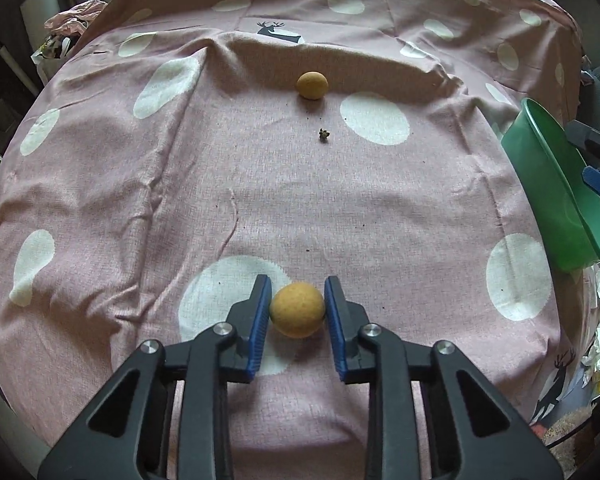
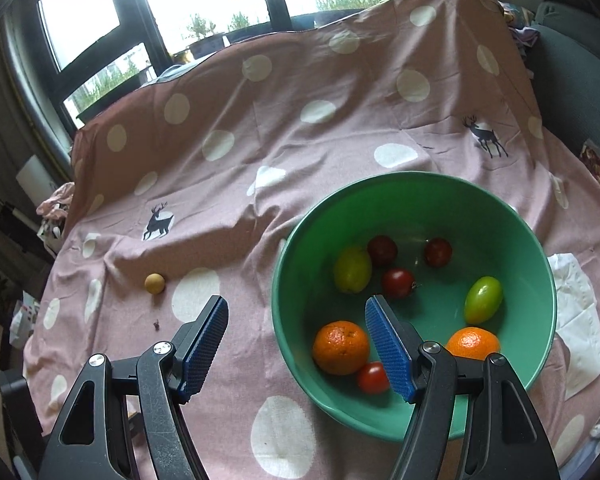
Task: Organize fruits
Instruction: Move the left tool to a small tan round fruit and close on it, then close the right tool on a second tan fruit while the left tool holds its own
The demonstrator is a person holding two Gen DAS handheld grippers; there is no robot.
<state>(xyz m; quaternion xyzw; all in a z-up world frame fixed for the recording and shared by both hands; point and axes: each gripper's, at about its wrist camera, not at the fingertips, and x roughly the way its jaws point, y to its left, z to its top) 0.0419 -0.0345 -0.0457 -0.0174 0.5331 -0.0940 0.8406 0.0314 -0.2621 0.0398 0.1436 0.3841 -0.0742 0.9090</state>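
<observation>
A pink cloth (image 1: 380, 220) with white dots and small deer prints covers the whole table. On it stands a green bowl (image 2: 540, 280), near the right side of the work area; in the left wrist view only a part of its wall shows at the right edge, cut off by the frame.

The bowl already holds most of the fruits: two oranges (image 2: 341, 347), two green-yellow oval fruits (image 2: 483, 298) and four small red ones (image 2: 398, 282), probably tomatoes, though their kind is hard to tell. So the task seems well advanced.

Two small yellow-brown round fruits are left on the cloth. The near fruit (image 1: 297, 310) sits on a white dot between the blue pads of the left gripper (image 1: 298, 316), which is closed on it, both pads touching its sides; whether it is lifted from the cloth yet cannot be told. The far fruit (image 1: 311, 85) lies alone further back, well apart from the bowl, with a tiny dark crumb (image 1: 323, 134) near it.

The right gripper (image 2: 296, 346) hangs over the near rim of the bowl with its jaws wide apart and nothing between them; one finger hides a part of an orange
</observation>
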